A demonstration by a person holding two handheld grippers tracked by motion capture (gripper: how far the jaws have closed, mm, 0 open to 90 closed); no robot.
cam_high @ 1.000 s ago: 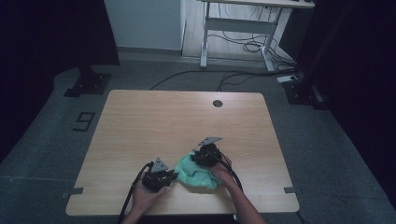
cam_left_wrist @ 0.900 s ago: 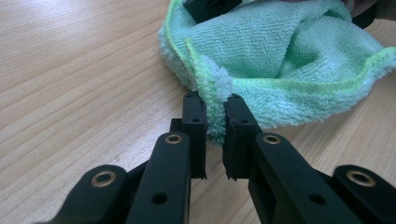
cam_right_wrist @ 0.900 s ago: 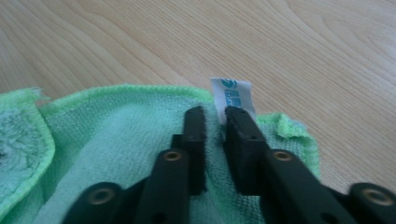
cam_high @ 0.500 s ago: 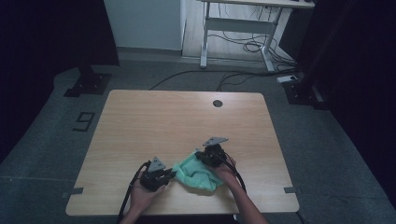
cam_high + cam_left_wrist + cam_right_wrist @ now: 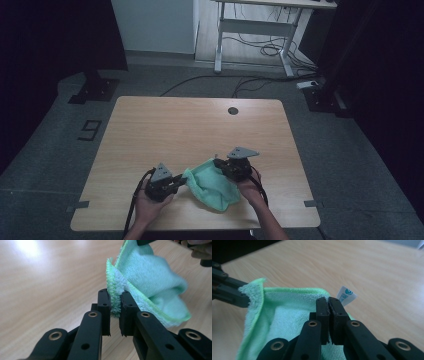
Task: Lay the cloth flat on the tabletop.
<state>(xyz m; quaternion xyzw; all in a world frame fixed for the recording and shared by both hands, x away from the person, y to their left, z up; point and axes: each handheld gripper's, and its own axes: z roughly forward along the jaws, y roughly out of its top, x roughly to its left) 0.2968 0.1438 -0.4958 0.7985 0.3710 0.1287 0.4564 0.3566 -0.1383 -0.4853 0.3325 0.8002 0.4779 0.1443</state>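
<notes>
Left gripper (image 5: 115,312) is clamped on one corner of the green cloth (image 5: 212,182), right gripper (image 5: 328,305) pinched shut on its tagged edge — so it's hung between them, probably for spreading flat on the table (image 5: 190,125).

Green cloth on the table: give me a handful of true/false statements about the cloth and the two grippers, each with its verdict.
1. The left gripper pinches an edge of the green cloth. True.
2. The right gripper stands open, clear of the cloth. False: its jaws have just closed and are shut on the cloth beside the white tag.
3. The cloth lies flat, spread across the table. False: it sags bunched between the two grippers.
4. A dark round hole sits near the table's far edge. True.
5. The cloth is red. False: it is green.
</notes>
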